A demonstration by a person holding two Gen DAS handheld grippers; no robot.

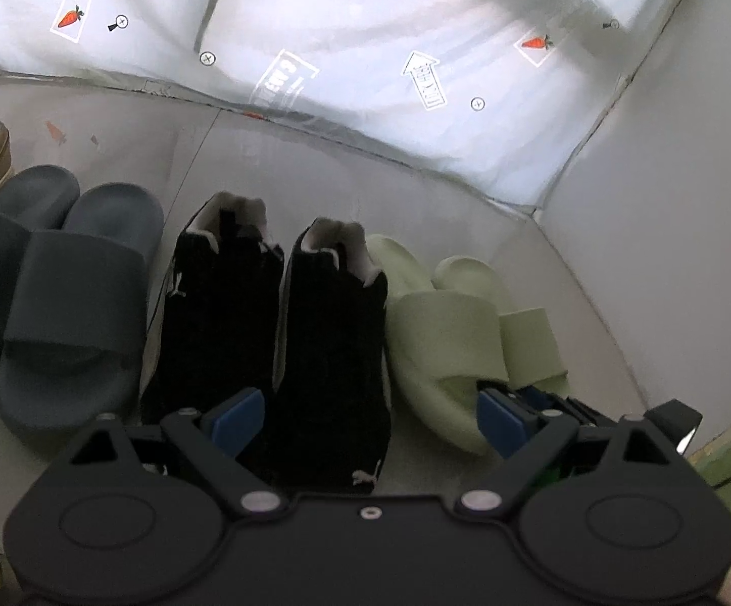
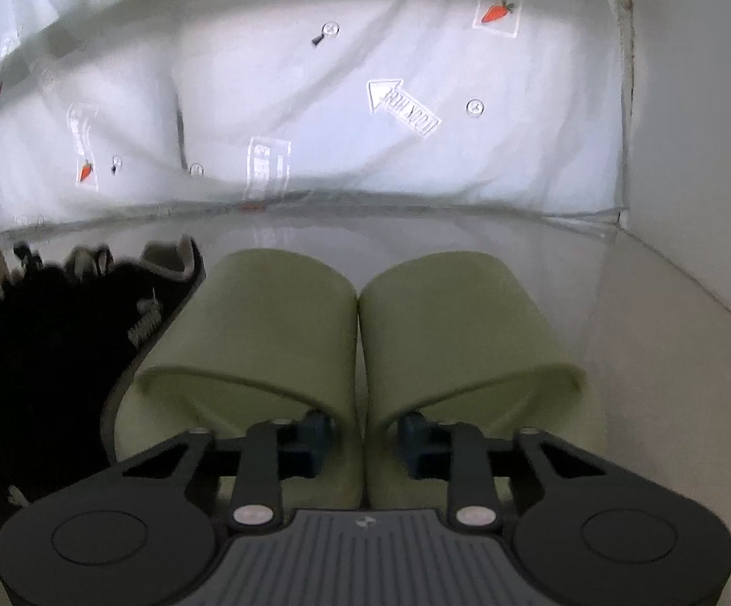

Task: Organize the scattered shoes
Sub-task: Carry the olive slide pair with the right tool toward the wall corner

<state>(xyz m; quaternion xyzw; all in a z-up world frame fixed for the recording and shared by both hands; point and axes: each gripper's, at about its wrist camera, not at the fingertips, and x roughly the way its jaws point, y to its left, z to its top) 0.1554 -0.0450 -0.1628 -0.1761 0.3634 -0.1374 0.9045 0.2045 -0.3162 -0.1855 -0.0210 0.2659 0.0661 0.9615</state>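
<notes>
Left gripper [image 1: 370,421]: level, low, fingers wide apart around black sneaker [image 1: 332,348] toe
Right gripper [image 2: 363,437]: level, pinching adjoining inner edges of green slides [image 2: 360,323]

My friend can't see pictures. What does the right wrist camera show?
Two pale green foam slides sit side by side, the right gripper pinching their touching inner walls, one blue finger inside each. Black fabric sneakers sit left, by a white printed curtain.

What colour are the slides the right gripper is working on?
Pale green slides; clearest in the right wrist view, where the right gripper grips their inner edges.
</notes>
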